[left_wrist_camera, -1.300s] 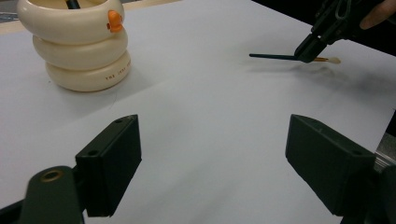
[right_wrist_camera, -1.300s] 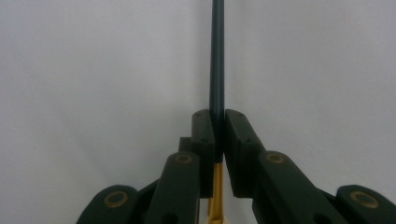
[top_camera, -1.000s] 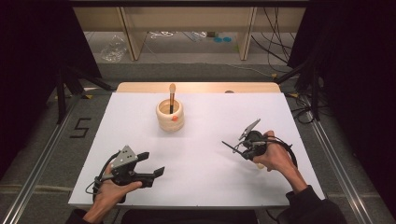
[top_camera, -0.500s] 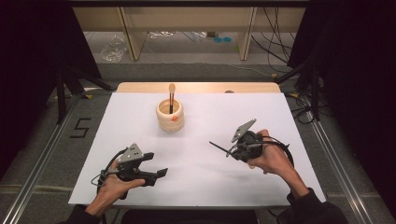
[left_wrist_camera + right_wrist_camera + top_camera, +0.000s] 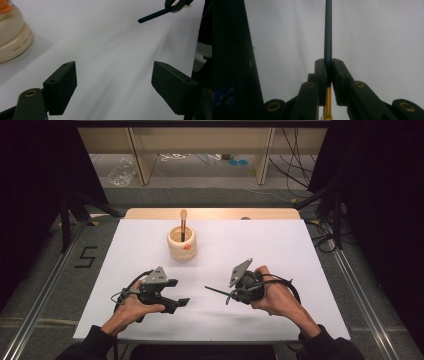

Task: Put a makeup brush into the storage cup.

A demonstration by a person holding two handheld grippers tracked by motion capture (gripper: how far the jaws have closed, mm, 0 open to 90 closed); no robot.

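Note:
A cream, round pot (image 5: pixel 182 242) stands on the white mat (image 5: pixel 280 245) at mid-table, with a wooden-handled brush (image 5: pixel 183 222) upright in it. My right gripper (image 5: pixel 231 295) is shut on a second brush, whose thin dark handle (image 5: pixel 216 291) points left over the mat. In the right gripper view the pads (image 5: pixel 322 70) pinch that dark handle (image 5: pixel 328 30) just above its gold ferrule (image 5: pixel 328 100). My left gripper (image 5: pixel 181 304) hovers near the front left, open, with nothing between its jaws. The left gripper view (image 5: pixel 113 85) shows the pot (image 5: pixel 12 35) at left and the held handle's tip (image 5: pixel 155 15) at upper right.
A wooden board edge (image 5: pixel 210 213) runs along the mat's far side. Metal rails (image 5: pixel 45 285) flank the table on both sides. Shelving legs and cables (image 5: pixel 295 165) stand on the floor beyond.
My right gripper has moved left toward the table's middle with the brush still in it. My left gripper has shifted right and a little away from the front edge.

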